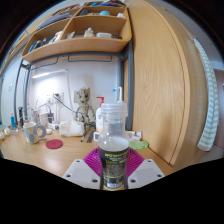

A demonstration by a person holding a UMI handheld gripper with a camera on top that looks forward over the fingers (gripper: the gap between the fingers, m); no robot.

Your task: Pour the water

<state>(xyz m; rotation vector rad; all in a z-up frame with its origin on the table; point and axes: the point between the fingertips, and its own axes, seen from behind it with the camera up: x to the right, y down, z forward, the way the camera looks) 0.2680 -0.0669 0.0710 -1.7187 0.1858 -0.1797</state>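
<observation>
Tongs (114, 168) gripping a clear bottle (114, 150), held upright above the tabletop (40, 155). Left of the bottle: mug (31, 132), red coaster (54, 144). Behind it: wooden cabinet (160, 80).

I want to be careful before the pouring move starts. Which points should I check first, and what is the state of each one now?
1. Bottle between the gripper fingers: ok, it stands upright between the pink pads.
2. Firm grip on both sides: cannot tell, contact is not clearly visible.
3. Cap removed: not ok, a white cap seems to sit on top.
4. Water in the bottle: cannot tell.
5. Receiving vessel: cannot tell; a mug stands on the wooden table, far beyond the fingers, contents hidden.
6. Path toward the mug: cannot tell, small items lie around it, such as a red dish.
</observation>
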